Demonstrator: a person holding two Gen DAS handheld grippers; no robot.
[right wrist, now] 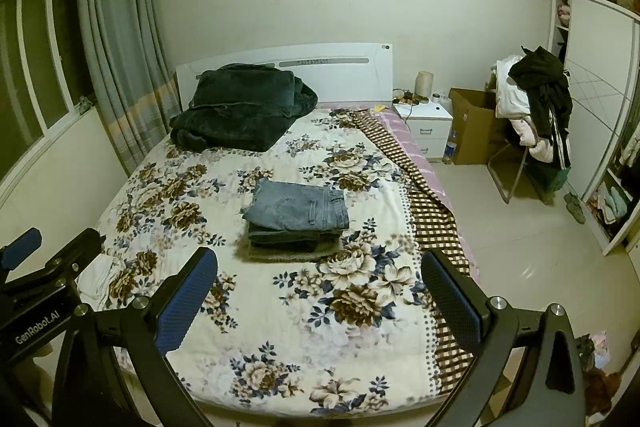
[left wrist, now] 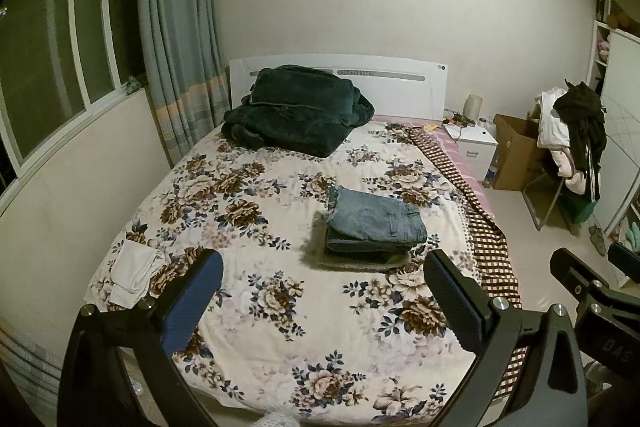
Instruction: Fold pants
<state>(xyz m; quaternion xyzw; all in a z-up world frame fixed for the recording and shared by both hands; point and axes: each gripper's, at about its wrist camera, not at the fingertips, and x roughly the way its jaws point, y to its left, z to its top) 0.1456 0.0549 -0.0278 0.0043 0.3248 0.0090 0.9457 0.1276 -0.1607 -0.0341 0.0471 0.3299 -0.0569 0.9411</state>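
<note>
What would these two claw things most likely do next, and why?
Probably reach toward the white garment crumpled near the bed's left edge. The jeans already lie folded on top of a stack mid-bed, and both the left gripper and right gripper hang above the foot of the bed with jaws wide open, holding nothing. Whether that white piece is pants is unclear.

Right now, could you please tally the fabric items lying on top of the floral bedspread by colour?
Blue denim, folded jeans: 1
Dark garments stacked under them: cannot count
Dark green blanket: 1
White cloth: 1
Total countable: 3
</note>
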